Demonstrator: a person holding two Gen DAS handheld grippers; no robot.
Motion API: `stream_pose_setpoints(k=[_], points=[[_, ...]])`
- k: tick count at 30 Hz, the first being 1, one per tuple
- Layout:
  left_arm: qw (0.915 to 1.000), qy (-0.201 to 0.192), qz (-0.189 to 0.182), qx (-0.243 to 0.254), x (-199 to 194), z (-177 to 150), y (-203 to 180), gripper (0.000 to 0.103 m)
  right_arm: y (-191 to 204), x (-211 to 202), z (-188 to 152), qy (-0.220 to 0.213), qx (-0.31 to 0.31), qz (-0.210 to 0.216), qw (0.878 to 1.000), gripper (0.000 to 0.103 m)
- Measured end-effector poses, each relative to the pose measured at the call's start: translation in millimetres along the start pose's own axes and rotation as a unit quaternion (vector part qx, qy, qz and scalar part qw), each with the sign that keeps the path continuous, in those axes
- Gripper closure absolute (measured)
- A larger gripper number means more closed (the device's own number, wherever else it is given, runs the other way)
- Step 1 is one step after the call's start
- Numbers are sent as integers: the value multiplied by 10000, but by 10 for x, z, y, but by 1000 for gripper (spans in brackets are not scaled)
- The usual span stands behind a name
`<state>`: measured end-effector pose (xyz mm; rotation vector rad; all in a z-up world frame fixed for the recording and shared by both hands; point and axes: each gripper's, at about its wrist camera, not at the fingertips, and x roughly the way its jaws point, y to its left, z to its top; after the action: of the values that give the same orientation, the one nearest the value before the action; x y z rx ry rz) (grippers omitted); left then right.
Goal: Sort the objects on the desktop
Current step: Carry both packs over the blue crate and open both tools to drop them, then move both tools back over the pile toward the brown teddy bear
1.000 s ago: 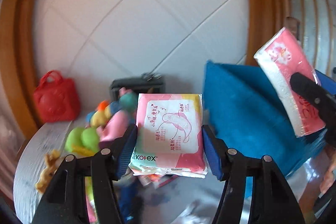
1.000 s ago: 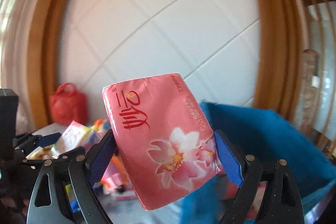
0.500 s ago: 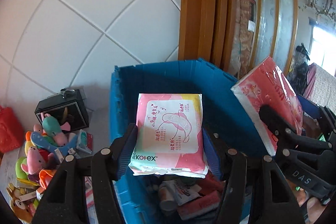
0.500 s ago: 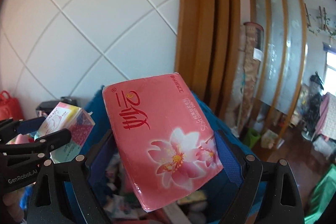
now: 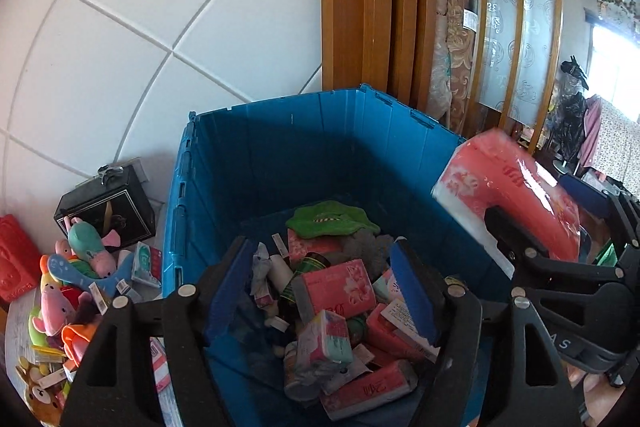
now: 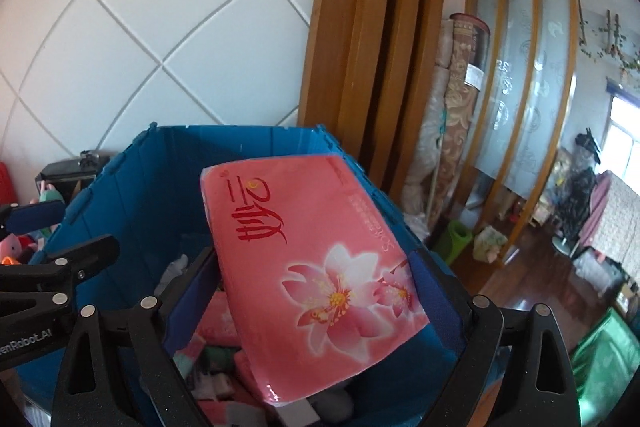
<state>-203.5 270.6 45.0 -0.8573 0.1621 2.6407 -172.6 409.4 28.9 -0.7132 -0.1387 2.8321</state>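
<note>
The left gripper (image 5: pixel 324 291) stood wide with nothing between its pads, its jaws having just been opening; below it a pastel sanitary pad pack (image 5: pixel 326 339) lay on the heap inside the blue crate (image 5: pixel 280 147); the right gripper (image 6: pixel 312 303) was closed on a pink tissue pack (image 6: pixel 308 263) with a flower print, held tilted above the crate's opening; left of the crate, a black box (image 5: pixel 106 211) and a pile of plush toys (image 5: pixel 72 283) sat on the table by a white tiled wall (image 5: pixel 160 7).
</note>
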Motion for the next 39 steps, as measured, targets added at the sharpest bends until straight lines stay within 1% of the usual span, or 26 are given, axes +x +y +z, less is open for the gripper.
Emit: stream_pose_setpoints(k=[2,3,6,11,14,18,20,22,24,27,29,33,36,39], points=[[10000,9,-26,-20,-19,-17,3,31,-17,-11,-3,-61,-6,-88,9999,5],[10000,13,-39,-36,-38,-31,17,31,-42,-9,1,-90,-15,-135,9999,0],[9999,-29,-108,-125,-135,-82,98,31,-52,-77,1,-139,-48,-228,9996,0],[9985,-377,-211,-344,-436,-238,374,31,13,-310,-91,-269,-110,-270,9992,0],[9971,-511,-144,-547,-624,-366,598,31,83,-469,-151,-325,9,-70,9994,0],[9955,-486,-61,-814,-792,-543,949,31,293,-668,-185,-446,64,242,9987,0],[9949,-496,98,-877,-888,-641,1144,31,447,-786,-191,-567,77,448,9974,0],[9937,-483,375,-937,-990,-753,1347,31,610,-877,-194,-642,93,710,9954,0],[9919,-491,551,-1033,-1097,-874,1574,31,842,-957,-194,-668,53,1050,9922,0],[9870,-435,1005,-1175,-1268,-1108,1973,31,1202,-1034,-192,-646,-86,1499,9865,0],[9839,-339,1231,-1253,-1353,-1259,2226,31,1506,-1088,-200,-618,-236,1887,9798,0],[9724,-75,1720,-1572,-1513,-1667,2867,31,2059,-1153,-262,-519,-421,2376,9691,0],[9608,156,2127,-1770,-1642,-2028,3374,31,2498,-1146,-344,-291,-512,2636,9628,0],[9514,420,2383,-1903,-1690,-2398,3769,31,2951,-1105,-467,31,-602,2869,9561,0]])
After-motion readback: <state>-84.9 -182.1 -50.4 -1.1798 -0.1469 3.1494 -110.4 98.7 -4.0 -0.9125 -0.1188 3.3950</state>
